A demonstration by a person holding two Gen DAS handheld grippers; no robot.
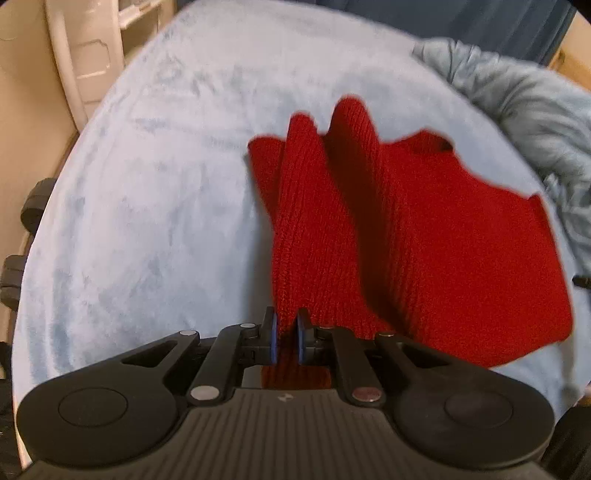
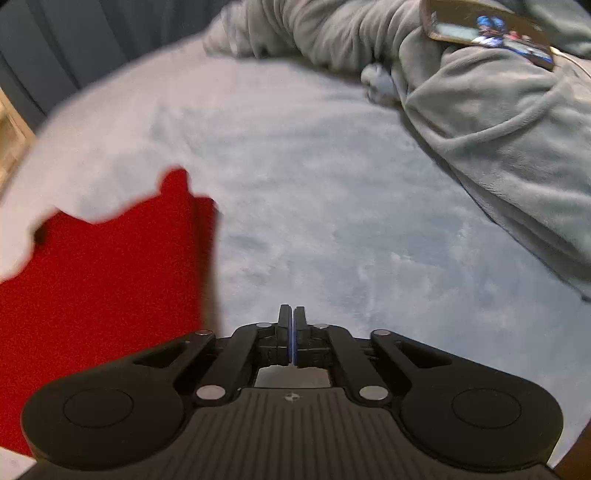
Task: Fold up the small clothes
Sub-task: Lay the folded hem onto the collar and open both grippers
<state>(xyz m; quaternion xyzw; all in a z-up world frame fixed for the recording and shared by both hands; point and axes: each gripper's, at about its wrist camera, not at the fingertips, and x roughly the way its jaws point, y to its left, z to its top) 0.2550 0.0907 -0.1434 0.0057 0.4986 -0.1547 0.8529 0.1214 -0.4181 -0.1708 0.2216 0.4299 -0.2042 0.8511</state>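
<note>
Red knit garment lies on the pale blue fleece blanket, one edge pinched between the pads of the left gripper and raised into ridges, probably so that side can be carried over for a fold. The right gripper hovers over bare blanket beside the garment's straight edge, jaws pressed together on nothing. Only the right view shows the bunched grey-green comforter with a printed box resting on it
</note>
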